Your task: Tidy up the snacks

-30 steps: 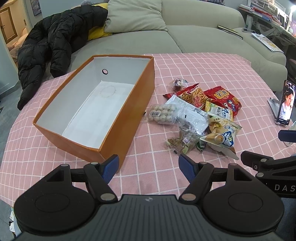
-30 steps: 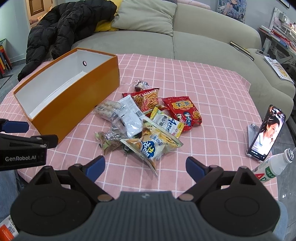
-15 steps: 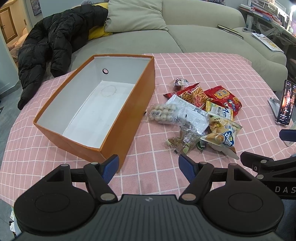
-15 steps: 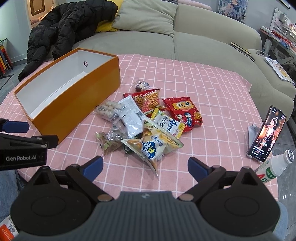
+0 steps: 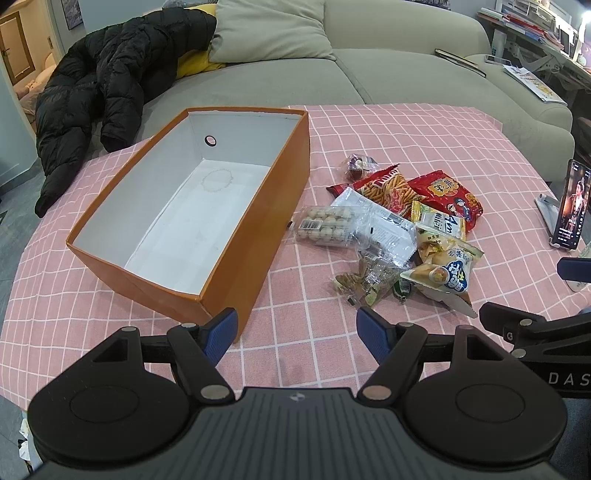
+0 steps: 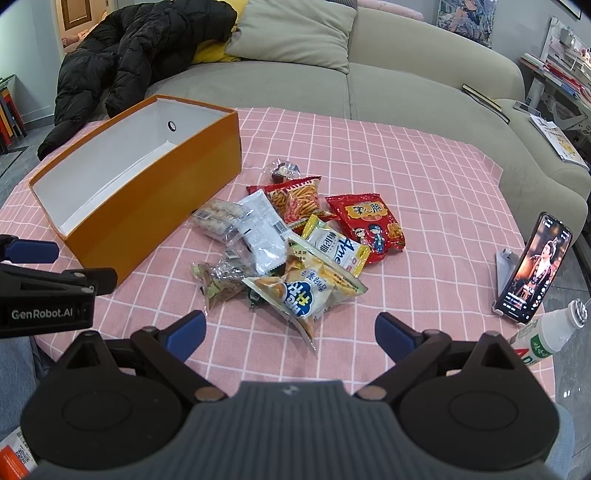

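Observation:
An empty orange box (image 5: 258, 229) with a white inside stands on the pink checked tablecloth (image 5: 406, 133); it also shows in the right wrist view (image 6: 159, 206). A pile of snack packets (image 5: 402, 229) lies to its right, also in the right wrist view (image 6: 295, 243): a red bag (image 6: 369, 225), a stick-snack bag (image 6: 295, 197), a clear pack of round balls (image 5: 325, 225), a yellow and blue bag (image 6: 306, 291). My left gripper (image 5: 297, 328) is open and empty near the box's front corner. My right gripper (image 6: 290, 328) is open and empty just in front of the pile.
A phone on a stand (image 6: 532, 266) and a white bottle (image 6: 546, 332) are at the table's right edge. A grey sofa (image 5: 369, 74) with a black jacket (image 5: 110, 96) and a cushion (image 5: 273, 29) curves behind the table.
Both grippers have crept slightly forward toward the table; the right one has opened a little wider. Nothing on the table has moved.

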Action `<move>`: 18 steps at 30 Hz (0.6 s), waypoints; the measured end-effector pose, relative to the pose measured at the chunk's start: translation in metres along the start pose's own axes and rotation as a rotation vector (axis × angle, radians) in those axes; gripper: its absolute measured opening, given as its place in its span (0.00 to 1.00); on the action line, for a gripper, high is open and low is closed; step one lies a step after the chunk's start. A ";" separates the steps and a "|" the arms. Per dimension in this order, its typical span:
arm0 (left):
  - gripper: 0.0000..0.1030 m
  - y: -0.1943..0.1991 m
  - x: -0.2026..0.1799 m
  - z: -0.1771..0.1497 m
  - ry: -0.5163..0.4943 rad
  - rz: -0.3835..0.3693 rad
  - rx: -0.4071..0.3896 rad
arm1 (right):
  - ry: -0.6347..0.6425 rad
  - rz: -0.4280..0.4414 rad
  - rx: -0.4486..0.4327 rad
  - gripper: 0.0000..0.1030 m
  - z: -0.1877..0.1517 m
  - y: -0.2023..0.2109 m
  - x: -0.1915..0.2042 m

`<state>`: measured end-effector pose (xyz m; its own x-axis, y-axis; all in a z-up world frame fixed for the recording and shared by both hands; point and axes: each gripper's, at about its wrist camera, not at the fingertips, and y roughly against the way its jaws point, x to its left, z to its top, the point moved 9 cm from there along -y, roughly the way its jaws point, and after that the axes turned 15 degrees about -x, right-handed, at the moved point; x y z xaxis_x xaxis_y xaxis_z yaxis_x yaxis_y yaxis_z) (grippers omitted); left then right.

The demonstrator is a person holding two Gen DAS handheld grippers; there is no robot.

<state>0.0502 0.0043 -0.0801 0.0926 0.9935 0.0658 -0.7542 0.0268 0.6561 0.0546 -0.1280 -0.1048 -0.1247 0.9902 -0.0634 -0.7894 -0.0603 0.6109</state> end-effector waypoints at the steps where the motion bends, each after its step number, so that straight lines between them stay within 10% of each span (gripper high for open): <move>1: 0.84 0.000 0.000 0.000 0.000 -0.001 0.000 | 0.001 0.000 0.000 0.92 0.000 0.000 0.000; 18: 0.84 0.001 -0.002 0.000 0.001 -0.002 0.001 | 0.002 0.004 0.003 0.92 0.000 -0.001 0.001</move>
<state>0.0491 0.0019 -0.0795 0.0933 0.9936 0.0639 -0.7535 0.0285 0.6569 0.0551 -0.1269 -0.1056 -0.1290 0.9897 -0.0620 -0.7869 -0.0641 0.6137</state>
